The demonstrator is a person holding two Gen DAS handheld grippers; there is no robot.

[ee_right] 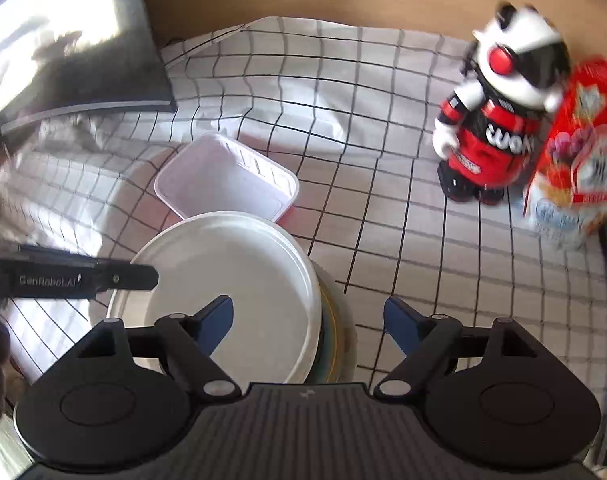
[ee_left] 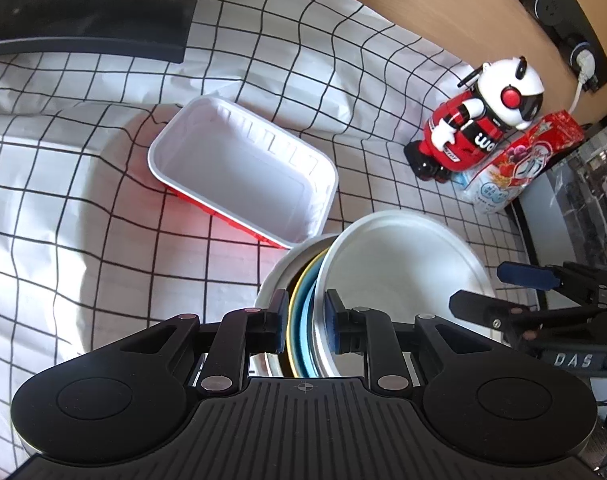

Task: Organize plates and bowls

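A stack of dishes stands tilted on the checked cloth: a white plate (ee_left: 403, 264) on top, blue and yellow rims (ee_left: 301, 300) under it, and a grey outer bowl (ee_left: 271, 280). My left gripper (ee_left: 306, 320) is shut on the stack's near edge, pinching the white, blue and yellow rims together. In the right wrist view the white plate (ee_right: 231, 280) fills the lower middle. My right gripper (ee_right: 311, 322) is open, one finger over the plate and the other past the stack's right side, with neither pad touching. It also shows in the left wrist view, as the right gripper (ee_left: 479, 286).
A white rectangular tub with red outside (ee_left: 243, 168) (ee_right: 227, 176) lies just behind the stack. A red and white toy robot (ee_left: 475, 120) (ee_right: 495, 120) and a snack packet (ee_left: 519, 160) (ee_right: 575, 168) stand at the right. A black slab (ee_left: 83, 4) sits at the back left.
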